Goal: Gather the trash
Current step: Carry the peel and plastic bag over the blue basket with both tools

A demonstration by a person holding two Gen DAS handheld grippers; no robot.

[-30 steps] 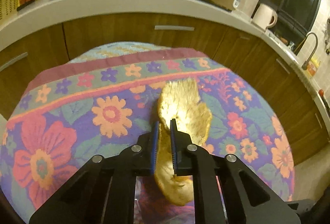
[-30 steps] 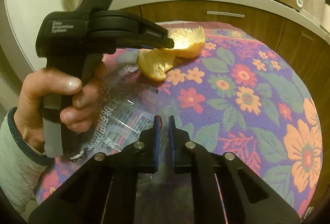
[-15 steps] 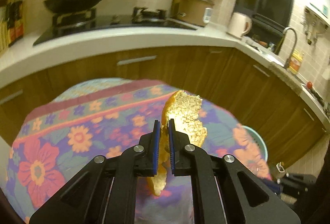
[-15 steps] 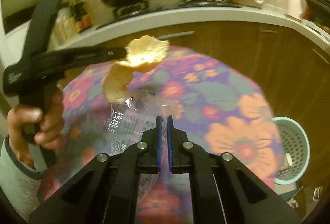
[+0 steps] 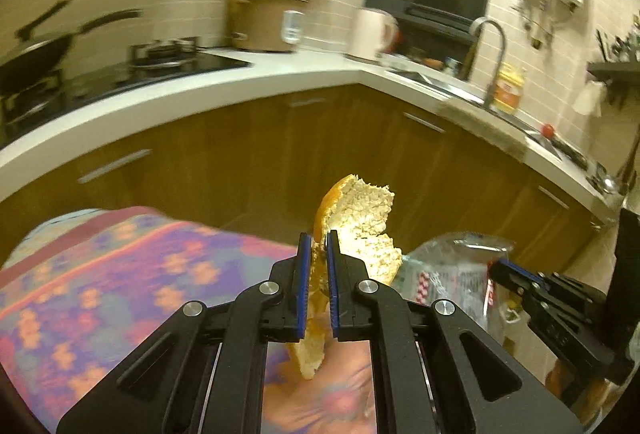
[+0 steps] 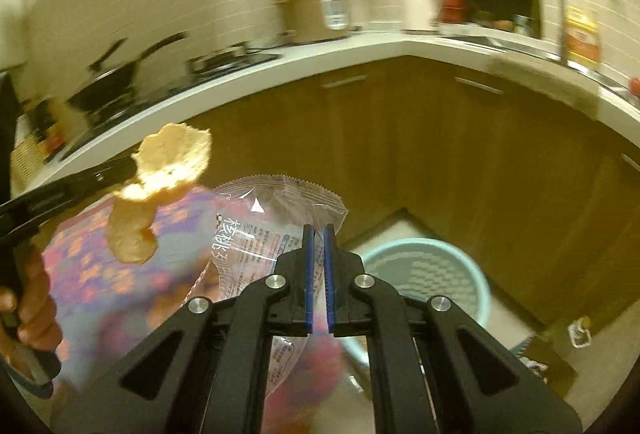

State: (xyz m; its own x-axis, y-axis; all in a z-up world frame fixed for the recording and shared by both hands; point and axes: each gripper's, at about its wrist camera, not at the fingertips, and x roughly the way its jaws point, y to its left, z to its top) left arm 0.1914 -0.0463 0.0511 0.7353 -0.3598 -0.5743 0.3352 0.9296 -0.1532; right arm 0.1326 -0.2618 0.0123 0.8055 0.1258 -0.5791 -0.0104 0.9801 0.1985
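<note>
My left gripper (image 5: 317,240) is shut on a large piece of orange fruit peel (image 5: 360,230) and holds it in the air past the edge of the flowered table (image 5: 120,274). The peel also shows in the right wrist view (image 6: 168,170), held by the left gripper (image 6: 130,164). My right gripper (image 6: 318,232) is shut on a clear plastic wrapper with printed text (image 6: 264,234), lifted off the table. The wrapper also shows in the left wrist view (image 5: 452,270), held by the right gripper (image 5: 500,268). A pale green trash basket (image 6: 432,274) stands on the floor below and right of the right gripper.
Brown kitchen cabinets (image 5: 280,154) under a white counter (image 5: 200,102) curve around behind. On the counter are a stove with a pan (image 5: 40,54), a rice cooker (image 5: 268,18), a white kettle (image 5: 372,34) and a sink tap (image 5: 488,46). Small items (image 6: 580,330) lie on the floor at right.
Both grippers lifted off the table and swung right with the peel and the wrapper. The table has slid to the left of view and the green basket is now nearer.
</note>
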